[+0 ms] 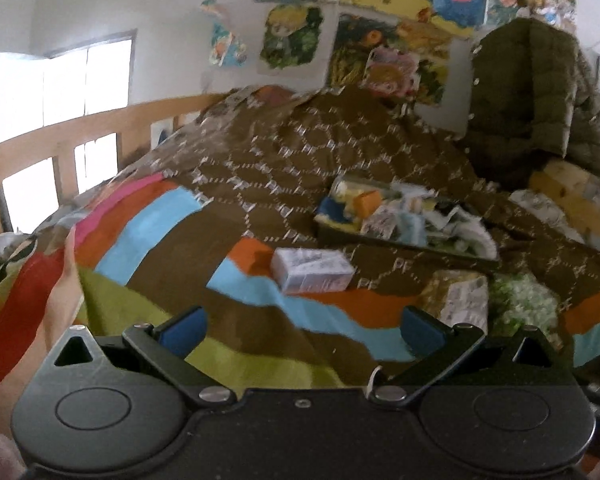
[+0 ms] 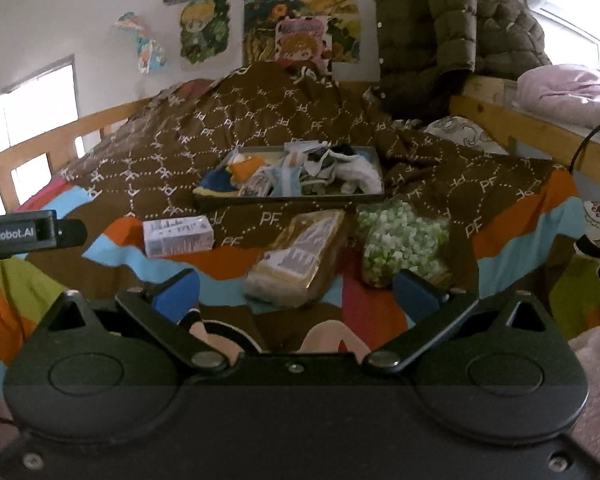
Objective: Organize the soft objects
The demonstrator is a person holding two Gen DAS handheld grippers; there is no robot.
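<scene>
On the brown and striped quilt [image 2: 260,128] lies a shallow dark tray [image 2: 288,197] holding several small soft items. In front of it sit a white packet [image 2: 178,236], a tan wrapped pack [image 2: 300,258] and a clear bag of green and white pieces [image 2: 404,246]. The same tray [image 1: 400,238], white packet [image 1: 312,270], tan pack [image 1: 458,294] and green bag [image 1: 524,300] show in the left wrist view. My left gripper [image 1: 302,330] is open above the quilt, short of the white packet. My right gripper [image 2: 296,294] is open just before the tan pack, holding nothing.
A wooden bed rail [image 1: 60,148] runs along the left, with a window behind. An olive puffer jacket [image 2: 452,28] hangs at the back right over a wooden frame [image 2: 520,124]. Posters cover the wall. The other gripper's body [image 2: 24,234] juts in from the left.
</scene>
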